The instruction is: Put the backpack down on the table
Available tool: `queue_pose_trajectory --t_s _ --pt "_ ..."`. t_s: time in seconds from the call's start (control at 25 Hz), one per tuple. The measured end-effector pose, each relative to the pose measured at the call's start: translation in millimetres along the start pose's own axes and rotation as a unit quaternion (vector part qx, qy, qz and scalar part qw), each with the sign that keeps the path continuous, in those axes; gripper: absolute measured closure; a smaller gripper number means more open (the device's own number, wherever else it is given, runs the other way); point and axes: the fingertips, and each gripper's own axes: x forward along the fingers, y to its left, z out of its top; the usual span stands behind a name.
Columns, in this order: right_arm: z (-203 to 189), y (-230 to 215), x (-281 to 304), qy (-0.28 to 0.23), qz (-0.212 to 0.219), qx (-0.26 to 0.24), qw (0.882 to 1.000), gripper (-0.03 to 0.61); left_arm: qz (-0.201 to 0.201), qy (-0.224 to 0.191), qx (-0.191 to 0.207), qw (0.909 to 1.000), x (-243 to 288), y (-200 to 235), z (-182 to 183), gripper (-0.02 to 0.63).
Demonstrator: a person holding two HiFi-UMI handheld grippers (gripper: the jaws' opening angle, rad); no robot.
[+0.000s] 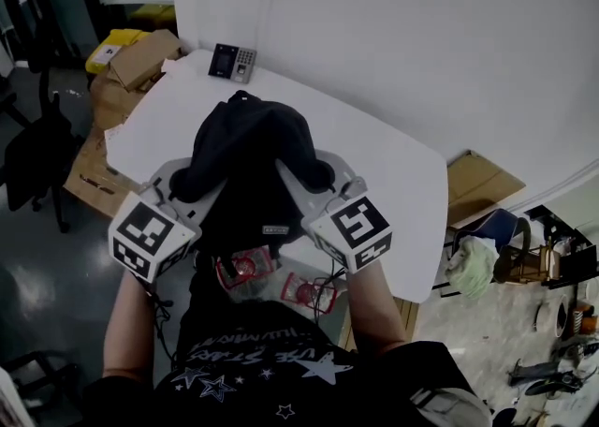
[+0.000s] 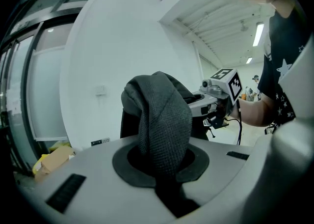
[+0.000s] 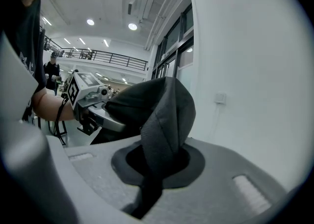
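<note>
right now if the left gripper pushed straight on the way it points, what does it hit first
The backpack: the left gripper is clamped on its dark fabric, and the bag's bulk sits directly ahead. Past that, probably the white wall, though depth is hard to judge.

noted black backpack (image 1: pixel 248 158) held up between left gripper (image 1: pixel 178 189) and right gripper (image 1: pixel 314 186), fabric draped over both fronts, jaw tips covered. located over near left part of white table (image 1: pixel 393 158); contact with tabletop not determinable. found small black device (image 1: pixel 232 62) at far edge of table. recorded cardboard boxes (image 1: pixel 140 62) on floor at far left, just beside table; dark chair (image 1: pixel 36 161) at left, well apart; flattened cardboard (image 1: pixel 482 186) at right. observed red and clear items (image 1: pixel 248 268) near, below backpack; nature unclear.
</note>
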Motion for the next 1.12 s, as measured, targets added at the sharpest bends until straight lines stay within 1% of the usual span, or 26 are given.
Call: queue_pose_trajectory --t_s 0.24,0.44,0.64,0.96,1.12 --pt "-2 -22 39 0.022 -0.033 0.001 0.999 0.555 -0.03 -0.018 -0.016 0.9993 20 46 -7 0.563" --pt "1 -45 68 0.03 -0.063 0.019 0.997 0.555 -0.064 -0.019 -0.014 0.9977 42 83 -7 0.563" --pt "-1 -62 96 0.043 -0.09 0.028 0.995 0.555 -0.088 -0.022 -0.012 0.9958 57 117 -10 0.563" --pt "-7 -82 127 0.057 -0.135 0.045 0.988 0.555 -0.125 -0.029 -0.003 0.9918 82 153 -17 0.563" --pt "-9 -97 136 0.072 -0.155 0.053 0.984 0.555 -0.145 -0.037 0.001 0.9887 98 168 -13 0.563"
